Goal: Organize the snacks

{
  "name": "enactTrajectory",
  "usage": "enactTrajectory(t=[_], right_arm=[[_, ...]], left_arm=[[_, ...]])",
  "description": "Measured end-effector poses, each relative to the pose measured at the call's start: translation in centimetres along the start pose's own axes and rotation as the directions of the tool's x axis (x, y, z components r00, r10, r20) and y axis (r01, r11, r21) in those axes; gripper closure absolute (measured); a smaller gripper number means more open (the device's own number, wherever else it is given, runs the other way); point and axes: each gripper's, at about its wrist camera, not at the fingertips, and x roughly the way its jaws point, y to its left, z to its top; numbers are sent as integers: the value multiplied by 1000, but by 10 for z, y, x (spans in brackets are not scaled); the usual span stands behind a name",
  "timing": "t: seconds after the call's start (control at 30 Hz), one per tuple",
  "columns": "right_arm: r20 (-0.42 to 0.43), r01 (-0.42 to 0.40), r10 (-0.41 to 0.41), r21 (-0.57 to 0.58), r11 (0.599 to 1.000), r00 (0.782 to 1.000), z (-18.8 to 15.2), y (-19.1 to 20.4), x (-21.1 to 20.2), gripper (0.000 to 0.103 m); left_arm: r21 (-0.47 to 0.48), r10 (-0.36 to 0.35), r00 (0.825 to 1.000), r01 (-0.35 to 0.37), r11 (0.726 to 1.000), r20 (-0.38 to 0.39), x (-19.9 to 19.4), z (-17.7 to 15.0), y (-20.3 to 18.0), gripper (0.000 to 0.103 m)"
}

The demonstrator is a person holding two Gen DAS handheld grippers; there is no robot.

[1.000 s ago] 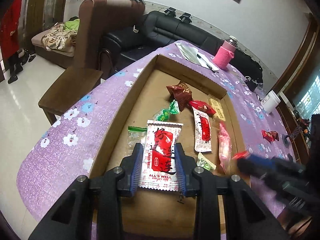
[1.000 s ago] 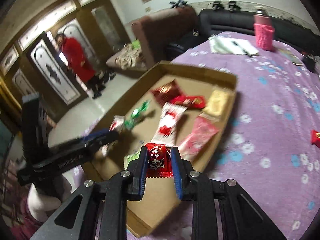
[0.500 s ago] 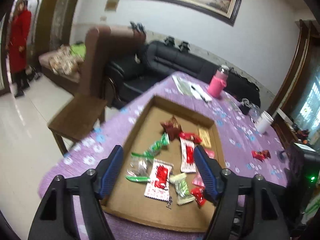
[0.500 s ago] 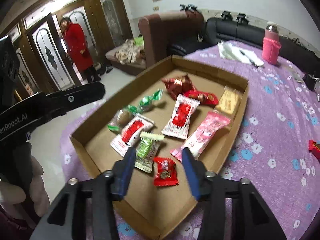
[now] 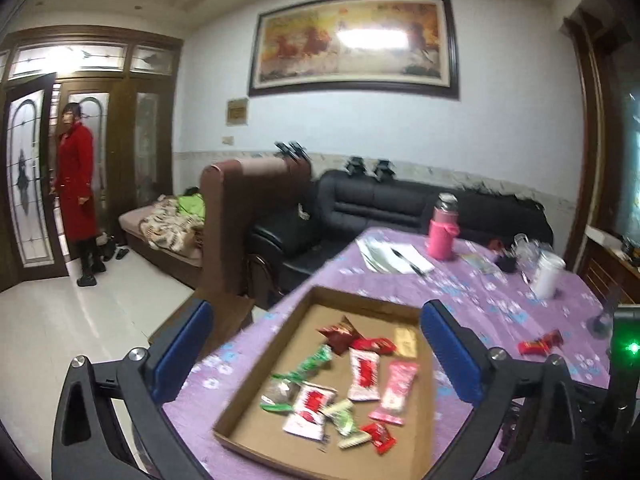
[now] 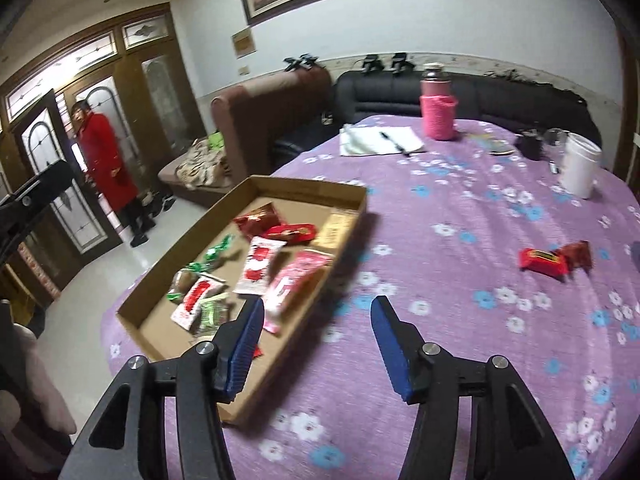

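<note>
Living room: white walls, framed painting [image 5: 354, 42], black sofa [image 5: 400, 204], brown armchair [image 5: 244, 216], a person in a red coat [image 5: 76, 184] by the glass doors. Table [image 6: 460, 280] has a purple floral cloth; on it a notepad with pen [image 6: 380, 140], pink bottle [image 6: 438, 108], white cup [image 6: 580, 166]. Cardboard tray [image 6: 304, 186] sits at the table's left side, with the snacks [image 5: 340, 380] lying loose inside it. Two red snack packs [image 6: 552, 258] lie on the cloth, well right of the tray. Left tongs [image 5: 316, 356] are opening, very wide, empty, raised above the tray's near end. Right tongs [image 6: 316, 340] are opening, about half, empty, over the tray's near right edge and bare cloth.
</note>
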Motion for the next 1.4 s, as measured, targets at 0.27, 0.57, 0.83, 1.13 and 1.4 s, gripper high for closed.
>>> enactTrajectory(t=[0.27,0.57,0.83,1.13,1.4], right_arm=[[11,70,-70,5,998,998,-13,-15,-9,37],[-3,127,-127,22,992,992,-21,-29,-3,37],[-3,173,-173,-30,985,985,-25,-18,-1,37],[-4,200,-201,-87,976,980,-27,-3,5,31],[-27,191,-194,-78,978,981,-28,-3,10,31]], left_arm=[[57,-26,988,35,998,-154,21,-21,-33,0],[82,-11,975,30,996,-220,29,-33,-42,0],[98,17,958,12,995,-286,45,-41,-38,0],[93,31,947,-1,996,-319,54,-49,-30,0],[106,39,947,-5,994,-319,54,-49,-32,0]])
